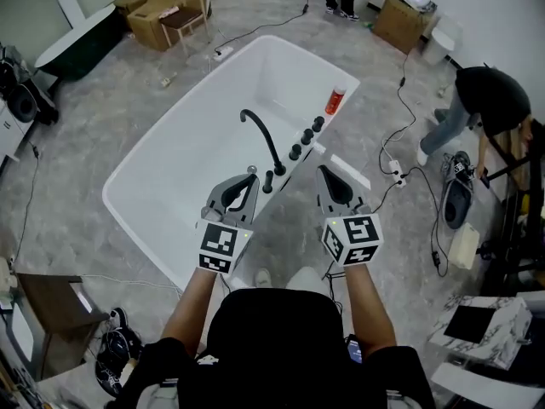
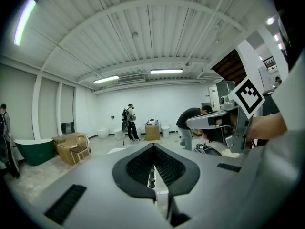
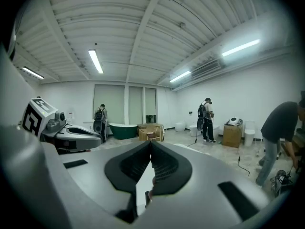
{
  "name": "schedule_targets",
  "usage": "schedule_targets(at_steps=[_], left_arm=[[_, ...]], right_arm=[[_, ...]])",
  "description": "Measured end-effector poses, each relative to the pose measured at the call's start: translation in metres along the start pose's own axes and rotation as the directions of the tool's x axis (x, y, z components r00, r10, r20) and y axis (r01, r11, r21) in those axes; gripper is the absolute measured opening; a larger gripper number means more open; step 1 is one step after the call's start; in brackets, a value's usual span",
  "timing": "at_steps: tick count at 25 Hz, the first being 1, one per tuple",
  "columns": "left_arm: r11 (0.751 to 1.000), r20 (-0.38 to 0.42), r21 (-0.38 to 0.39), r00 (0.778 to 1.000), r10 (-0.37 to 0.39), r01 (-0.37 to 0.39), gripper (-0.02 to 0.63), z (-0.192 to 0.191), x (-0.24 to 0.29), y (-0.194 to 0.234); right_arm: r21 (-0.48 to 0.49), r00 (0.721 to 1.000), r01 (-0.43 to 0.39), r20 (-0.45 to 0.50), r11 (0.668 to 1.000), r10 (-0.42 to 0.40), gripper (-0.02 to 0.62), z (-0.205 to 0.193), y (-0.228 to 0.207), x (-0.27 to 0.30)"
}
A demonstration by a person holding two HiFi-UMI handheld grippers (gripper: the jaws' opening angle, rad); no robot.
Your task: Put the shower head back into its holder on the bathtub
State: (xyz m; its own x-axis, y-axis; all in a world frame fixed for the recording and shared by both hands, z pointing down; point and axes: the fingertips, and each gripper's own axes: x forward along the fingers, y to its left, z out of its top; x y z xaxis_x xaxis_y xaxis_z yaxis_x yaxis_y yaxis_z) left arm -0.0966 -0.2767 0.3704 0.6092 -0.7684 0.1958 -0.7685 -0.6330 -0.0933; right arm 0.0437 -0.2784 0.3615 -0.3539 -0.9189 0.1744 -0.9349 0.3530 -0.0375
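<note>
both the left gripper [image 1: 249, 180] and right gripper [image 1: 326, 175] hung empty over the bathtub [image 1: 187, 152] rim, jaws pressed together, probably because the small dark shower head [image 1: 267, 180] already seemed seated in its holder [image 1: 266, 188] there

Short black sleeves [image 1: 160, 358], black-and-white marker cubes [image 1: 218, 247]

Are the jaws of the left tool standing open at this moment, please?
No, the left tool has its jaws closed together, with nothing gripped between them.
</note>
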Motion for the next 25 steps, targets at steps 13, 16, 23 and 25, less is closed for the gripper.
schedule_targets(at_steps=[13,16,23,25], left_arm=[[0.998,0.068,-0.013,0.995,0.069,-0.068,0.014,0.067,0.004,-0.036],[0.996,0.075,-0.017,0.993,0.086,-0.085,0.014,0.073,0.004,-0.044],[0.995,0.078,-0.023,0.992,0.103,-0.101,0.014,0.078,0.000,-0.060],[0.994,0.077,-0.021,0.991,0.106,-0.104,0.014,0.079,-0.001,-0.063]], right_arm=[[-0.001,0.998,-0.028,0.061,1.000,0.028,0.023,0.044,-0.041,-0.036],[-0.011,0.997,-0.034,0.065,0.999,0.034,0.023,0.047,-0.047,-0.044],[-0.011,0.996,-0.048,0.069,0.999,0.049,0.023,0.049,-0.052,-0.058],[-0.012,0.996,-0.052,0.073,0.999,0.053,0.023,0.050,-0.052,-0.062]])
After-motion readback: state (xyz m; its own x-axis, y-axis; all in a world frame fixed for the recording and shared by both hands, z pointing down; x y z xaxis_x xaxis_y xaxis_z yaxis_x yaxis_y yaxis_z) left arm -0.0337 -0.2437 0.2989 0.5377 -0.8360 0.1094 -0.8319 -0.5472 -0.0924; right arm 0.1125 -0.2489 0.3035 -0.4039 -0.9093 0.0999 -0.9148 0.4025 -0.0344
